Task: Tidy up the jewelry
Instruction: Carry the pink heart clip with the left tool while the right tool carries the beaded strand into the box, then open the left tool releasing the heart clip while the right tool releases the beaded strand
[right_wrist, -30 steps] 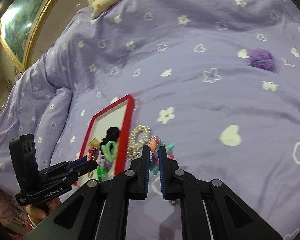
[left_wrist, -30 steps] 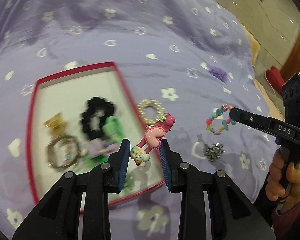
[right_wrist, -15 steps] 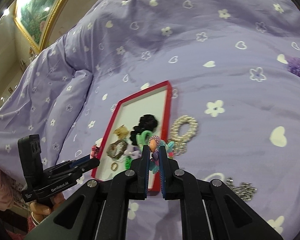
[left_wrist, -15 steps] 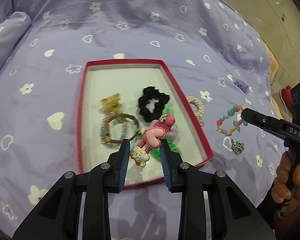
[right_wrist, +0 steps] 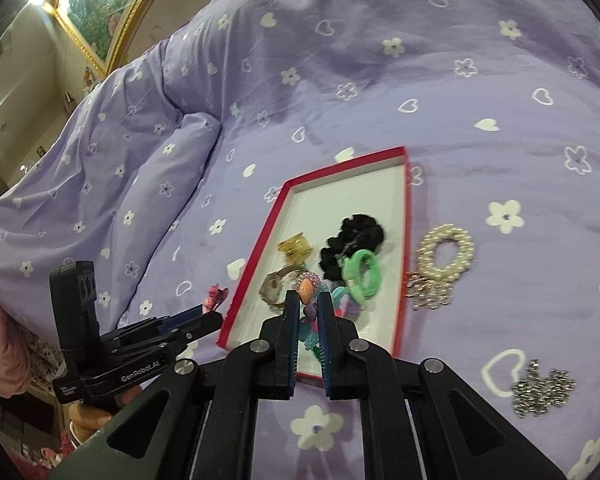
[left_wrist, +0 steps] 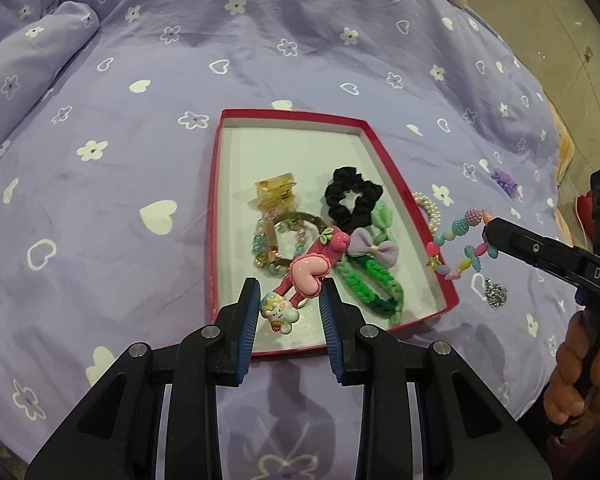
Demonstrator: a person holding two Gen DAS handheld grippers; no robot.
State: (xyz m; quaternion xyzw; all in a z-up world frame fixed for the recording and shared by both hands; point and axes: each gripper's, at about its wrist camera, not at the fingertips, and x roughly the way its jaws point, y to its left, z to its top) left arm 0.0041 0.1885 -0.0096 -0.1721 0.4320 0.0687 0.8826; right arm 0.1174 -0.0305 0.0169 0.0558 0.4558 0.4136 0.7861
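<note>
Our left claw [left_wrist: 288, 300] is clenched on a pink hair clip [left_wrist: 308, 270], the blue pads pinching its near end just above a small pastel charm [left_wrist: 278, 312]. We see the clip's long axis running diagonally, from that near-left charm end up and away to the far right, where a strawberry ornament [left_wrist: 334, 240] tips it; a glossy pink heart sits at its middle. It hangs over the near part of a red-rimmed tray [left_wrist: 374, 140] that lies on the purple bedspread [left_wrist: 140, 80].

We hold the right claw [right_wrist: 309, 308] almost fully closed on a colourful bead bracelet [left_wrist: 462, 240]. In the left wrist view the loop dangles from its fingertips, just off the tray's right rim. In the right wrist view only an orange bead and a pink pearly one show above the pads.

Inside the tray we find an amber claw clip [left_wrist: 276, 192], a black scrunchie [left_wrist: 352, 200], a beaded ring-shaped piece [left_wrist: 284, 244], a lilac bow [left_wrist: 374, 248] and a green braided band [left_wrist: 372, 288], all in the tray's nearer half.

On the bedspread to the right of the tray lie a pearl bracelet [right_wrist: 444, 252], touching a small silvery cluster [right_wrist: 428, 292], and nearer to us a second silver cluster [right_wrist: 542, 388]. A purple fluffy piece [left_wrist: 504, 180] sits farther right.
</note>
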